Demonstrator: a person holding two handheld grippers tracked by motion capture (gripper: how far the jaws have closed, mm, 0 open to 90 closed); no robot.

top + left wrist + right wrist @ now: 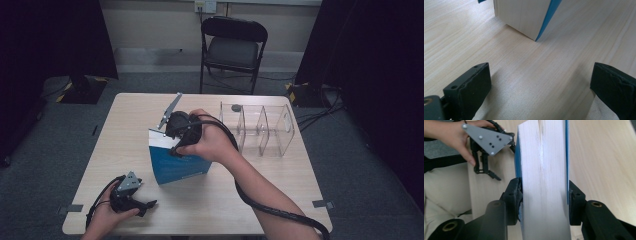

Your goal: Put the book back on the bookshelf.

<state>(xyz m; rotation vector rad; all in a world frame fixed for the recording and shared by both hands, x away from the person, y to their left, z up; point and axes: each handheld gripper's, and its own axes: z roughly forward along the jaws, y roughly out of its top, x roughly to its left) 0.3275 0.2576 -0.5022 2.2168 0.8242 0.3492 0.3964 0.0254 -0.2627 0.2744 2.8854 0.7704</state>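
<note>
Pale wood-grain laminate covers the table in the high view, with grey carpet, black curtains and a black folding chair behind it. At frame centre a thick blue-covered book stands on the tabletop, tilted, its white page edge uppermost. The right gripper reaches down over its top edge from the right, the hand hiding the jaws. A clear plastic organizer with upright dividers sits right of centre. At lower left the left gripper lies low to the table, its grey three-cornered plate on top.

From the left gripper view, two blocky black rubber-faced jaws stand wide apart with bare wood between them, released. The book's lower corner, cream pages with a blue cover edge, is cut off at the top of the frame.

From the right gripper view, the book's block of white pages runs up the middle, a thin blue cover on each side. Both black jaws press against the covers, grasping the book. The left gripper and its hand show at upper left.
</note>
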